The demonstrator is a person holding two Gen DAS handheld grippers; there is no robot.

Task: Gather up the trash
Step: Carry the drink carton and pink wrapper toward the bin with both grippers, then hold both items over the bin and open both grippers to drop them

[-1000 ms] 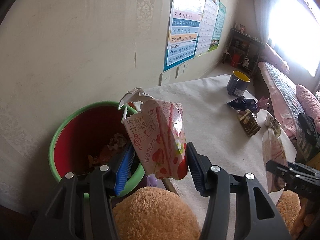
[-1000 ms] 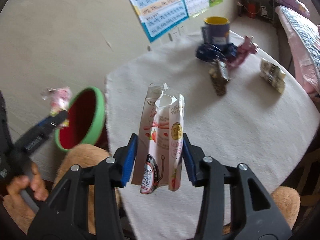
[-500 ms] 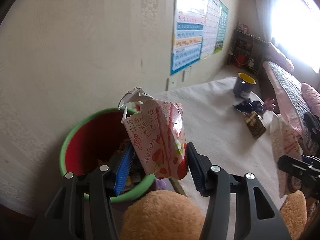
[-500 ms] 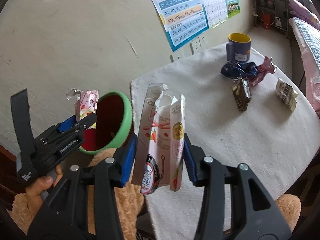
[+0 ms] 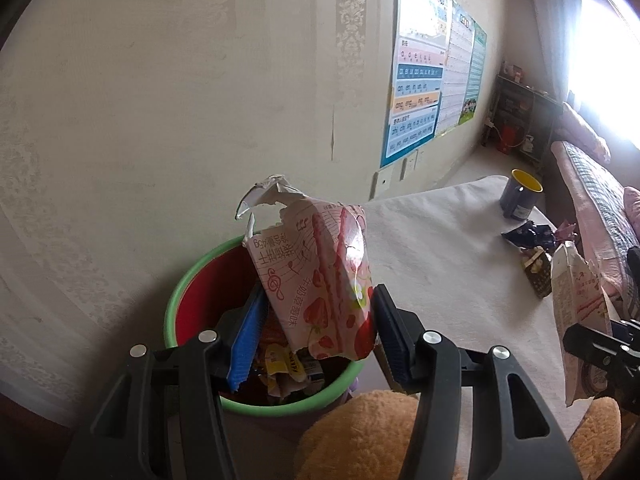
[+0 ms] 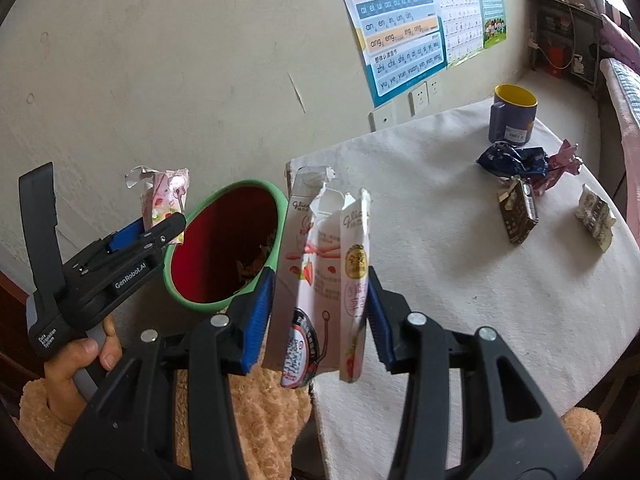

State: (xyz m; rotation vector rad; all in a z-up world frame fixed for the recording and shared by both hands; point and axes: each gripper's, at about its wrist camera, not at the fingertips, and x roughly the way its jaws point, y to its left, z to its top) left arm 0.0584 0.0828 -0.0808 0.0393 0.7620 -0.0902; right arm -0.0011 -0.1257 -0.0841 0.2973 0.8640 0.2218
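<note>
My left gripper (image 5: 316, 320) is shut on a torn pink strawberry snack packet (image 5: 316, 276) and holds it over the red bin with a green rim (image 5: 188, 292), which holds several wrappers. My right gripper (image 6: 320, 312) is shut on a torn pink-and-white biscuit box (image 6: 320, 280), held upright above the table's near corner, right of the bin (image 6: 224, 240). The left gripper (image 6: 160, 224) and its packet (image 6: 164, 196) also show in the right wrist view, at the bin's left rim.
On the white-clothed table (image 6: 460, 248) lie a blue and yellow mug (image 6: 512, 120), a dark blue wrapper (image 6: 508, 158), a pink wrapper (image 6: 560, 164), a brown carton (image 6: 518, 216) and a crumpled packet (image 6: 596, 216). The wall with posters (image 6: 400, 32) stands behind.
Both grippers have moved left toward the bin. The left packet now hangs over the bin's opening, and the right box is closer to the bin's rim.
</note>
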